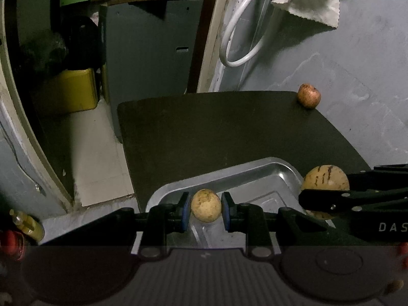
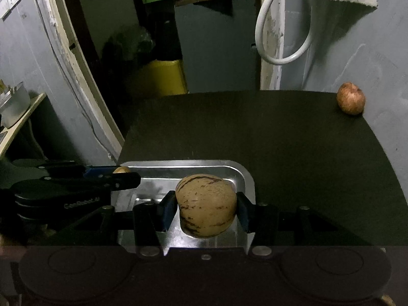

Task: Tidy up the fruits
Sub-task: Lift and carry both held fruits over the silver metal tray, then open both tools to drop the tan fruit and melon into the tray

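Over the metal tray (image 2: pixel 244 176), each hand-held gripper grasps fruit: left (image 1: pixel 206 209) small, right (image 2: pixel 207 206) striped.

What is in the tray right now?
The tray shows bare metal wherever visible. Both tongs hold fruit above it: melon and small fruit. The floor beneath them is hidden.

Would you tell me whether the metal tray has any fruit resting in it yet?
Apparently empty: the metal tray shows only bare floor, while the striped fruit and small tan fruit are held above it in grippers.
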A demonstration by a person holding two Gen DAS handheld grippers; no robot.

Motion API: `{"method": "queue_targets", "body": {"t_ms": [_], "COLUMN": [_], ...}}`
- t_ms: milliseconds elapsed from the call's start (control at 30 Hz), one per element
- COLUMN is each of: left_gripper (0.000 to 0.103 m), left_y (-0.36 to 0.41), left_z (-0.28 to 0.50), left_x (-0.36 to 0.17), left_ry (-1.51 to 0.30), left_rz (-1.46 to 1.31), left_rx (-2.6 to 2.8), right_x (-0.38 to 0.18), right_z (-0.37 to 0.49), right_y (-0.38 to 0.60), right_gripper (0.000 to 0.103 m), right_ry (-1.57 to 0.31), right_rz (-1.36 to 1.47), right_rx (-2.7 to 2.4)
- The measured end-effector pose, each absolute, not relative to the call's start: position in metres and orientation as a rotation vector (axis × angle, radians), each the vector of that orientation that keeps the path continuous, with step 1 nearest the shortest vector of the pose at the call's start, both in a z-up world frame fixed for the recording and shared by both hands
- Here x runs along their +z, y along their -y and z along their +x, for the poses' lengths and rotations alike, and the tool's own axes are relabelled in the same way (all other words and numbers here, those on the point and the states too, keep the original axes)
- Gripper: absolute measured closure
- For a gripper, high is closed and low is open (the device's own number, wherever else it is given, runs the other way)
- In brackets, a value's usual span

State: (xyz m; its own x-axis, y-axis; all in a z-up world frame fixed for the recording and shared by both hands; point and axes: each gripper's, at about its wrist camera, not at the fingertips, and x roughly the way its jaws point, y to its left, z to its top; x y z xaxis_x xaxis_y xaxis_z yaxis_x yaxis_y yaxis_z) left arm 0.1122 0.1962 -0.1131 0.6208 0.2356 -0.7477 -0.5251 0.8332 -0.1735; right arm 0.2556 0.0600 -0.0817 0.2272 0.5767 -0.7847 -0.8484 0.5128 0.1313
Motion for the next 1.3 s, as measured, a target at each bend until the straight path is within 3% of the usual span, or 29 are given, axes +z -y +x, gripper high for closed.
{"method": "queue_targets", "body": {"t_ms": [767,1300], "left_gripper": [0.076,0.075], "left_y": [-0.204,-0.203], "left_z": [0.115,0.118], "left_x": [-0.133,-0.134], "left_ry": [-0.831,-0.832], "left_rz": [-0.406,-0.402], "left_rx": [0.459,0.457], "right_x": [-0.122,-0.120], "right_z": [0.258,0.254], "right_y": [-0.085,-0.086], "right_gripper": [0.052,0.051], "right_ry": [-0.928,-0.920], "right_rz": [-0.461,-0.486], "right_rx": [1.036,1.043]}}
